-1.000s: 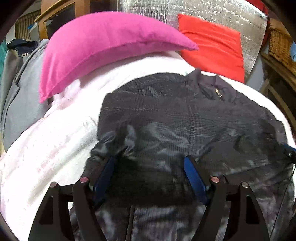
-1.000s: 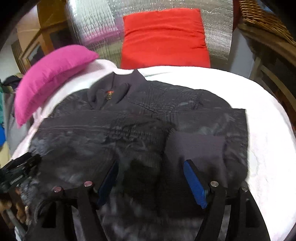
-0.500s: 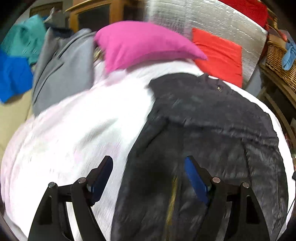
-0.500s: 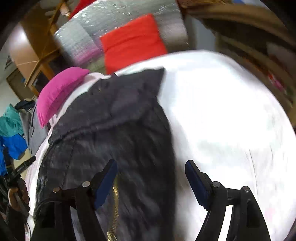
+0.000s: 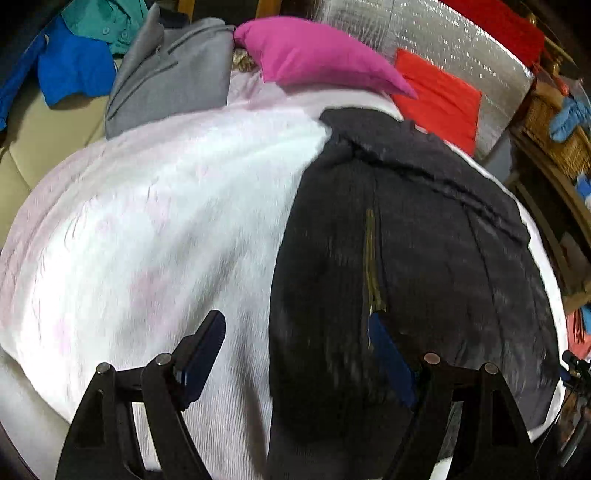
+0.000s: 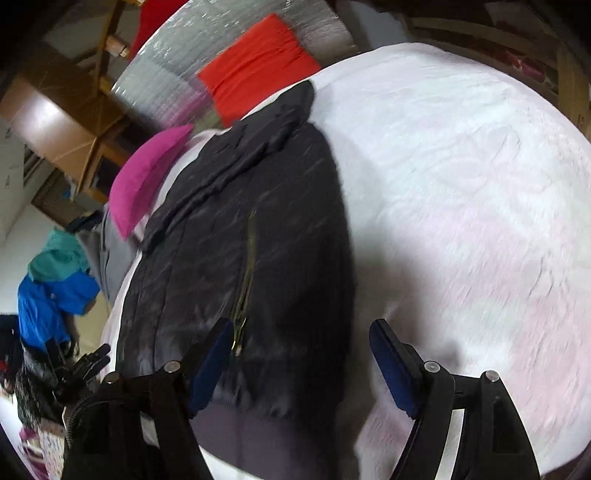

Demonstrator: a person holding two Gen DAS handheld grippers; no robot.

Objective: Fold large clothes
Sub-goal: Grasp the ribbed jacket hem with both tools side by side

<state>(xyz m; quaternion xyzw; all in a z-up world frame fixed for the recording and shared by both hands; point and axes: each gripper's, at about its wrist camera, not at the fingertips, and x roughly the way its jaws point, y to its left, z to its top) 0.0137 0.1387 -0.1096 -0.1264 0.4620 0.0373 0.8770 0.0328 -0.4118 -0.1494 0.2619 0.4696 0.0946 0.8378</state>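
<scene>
— On the bed (image 5: 155,229), what lies where?

— A black jacket (image 5: 406,258) is spread on the white cover, collar toward the headboard end, its brass zipper (image 5: 370,266) running down the middle. In the left wrist view it fills the right half of the bed; in the right wrist view it fills the left half.

— And the jaws?

— Both pairs stand spread wide and pinch nothing. The left gripper (image 5: 295,354) straddles the jacket's left edge: one blue pad over bare cover, the other over the dark fabric near the zipper's lower end. The right gripper (image 6: 299,362) straddles the opposite edge: one pad over the jacket beside the zipper, the other over the white cover. Whether any pad touches the cloth I cannot tell; both views are blurred.

— What else is around?

— A pink pillow (image 5: 317,55) sits at the head of the bed, just beside the collar. A red cushion (image 5: 439,96) leans on a silver quilted panel (image 5: 443,33) behind it. To the left, off the cover, lie a grey garment (image 5: 170,74), a blue one (image 5: 74,70) and a teal one (image 5: 103,18). A wicker basket (image 5: 557,136) stands at the right.

— Anything on the jacket itself?

— Nothing lies on top of it.
</scene>
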